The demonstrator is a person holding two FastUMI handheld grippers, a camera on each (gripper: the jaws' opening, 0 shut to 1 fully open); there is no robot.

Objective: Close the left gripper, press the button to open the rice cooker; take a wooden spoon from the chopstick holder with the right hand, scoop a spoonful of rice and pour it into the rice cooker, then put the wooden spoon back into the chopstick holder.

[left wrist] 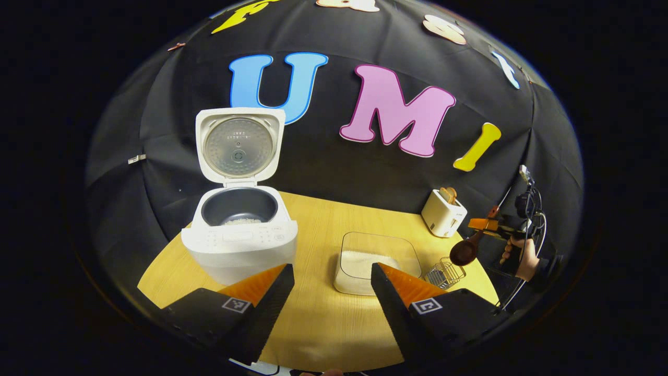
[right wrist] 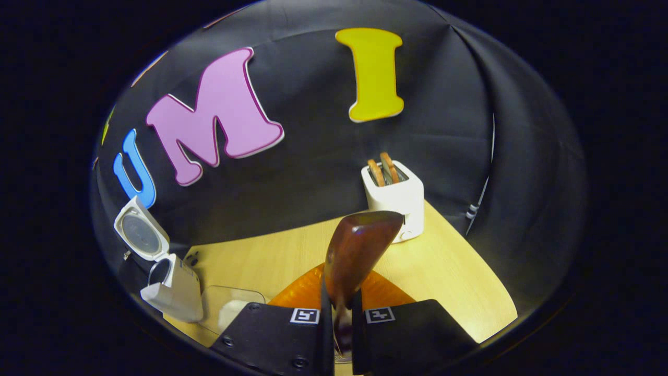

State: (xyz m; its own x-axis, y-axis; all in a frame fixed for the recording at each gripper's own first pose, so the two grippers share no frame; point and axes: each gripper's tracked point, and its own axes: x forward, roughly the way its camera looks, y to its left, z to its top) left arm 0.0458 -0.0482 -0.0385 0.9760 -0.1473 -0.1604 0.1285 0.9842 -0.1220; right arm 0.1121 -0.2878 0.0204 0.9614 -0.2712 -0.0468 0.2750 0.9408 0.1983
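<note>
One wooden spoon (right wrist: 360, 245) is pinched between the two fingers of my right gripper (right wrist: 342, 318); both fingers press on its handle, and the dark bowl end rises toward 12 o'clock in the right gripper view. In the left gripper view the same spoon (left wrist: 464, 250) hangs bowl-down at 3 o'clock, held by the right gripper (left wrist: 493, 225) with a hand (left wrist: 524, 258) behind it, above and just right of the wire chopstick holder (left wrist: 444, 272).

My left gripper (left wrist: 332, 279) has its jaws spread wide, with nothing between them, over the wooden table (left wrist: 318, 324).

Rice cooker (left wrist: 240, 232): at 10 o'clock in the left gripper view, lid (left wrist: 239, 145) standing upright and open, a small amount of white rice visible in the dark inner pot. In the right gripper view the cooker (right wrist: 169, 287) sits at 8 o'clock.

Clear container of rice (left wrist: 377, 261): just right of centre, between the cooker and the chopstick holder, apart from both.

White toaster (left wrist: 443, 213): at 2 o'clock near the rear table edge, slices standing in its slots. In the right gripper view the toaster (right wrist: 394, 198) stands directly beyond the spoon's bowl.
</note>
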